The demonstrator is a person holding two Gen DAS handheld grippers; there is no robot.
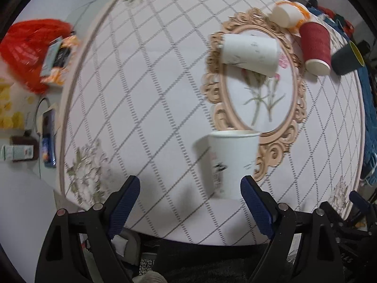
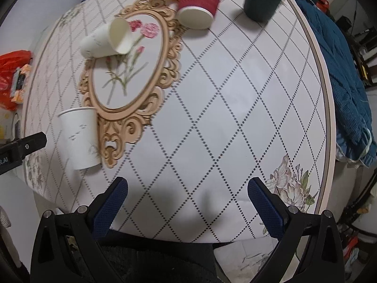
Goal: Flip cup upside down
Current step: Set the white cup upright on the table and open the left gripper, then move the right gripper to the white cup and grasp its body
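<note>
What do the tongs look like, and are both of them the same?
Yes, they match. The left tongs and right tongs each have two black plastic arms with triangle-shaped cutouts and small round silver bolts. Their fingers wear dark blue pads with a bumpy, dotted grip texture. No cables or sleeves show. In the right view, white lettering shows on the left tool's black body, too cut off to read.

left gripper [image 1: 189, 194] showing black triangular plastic arms, blue cross-hatched finger pads [image 1: 127, 202], silver round screws at pivots, right gripper [image 2: 188, 195] looking identical, blue textured pads [image 2: 110, 207], black frame
</note>
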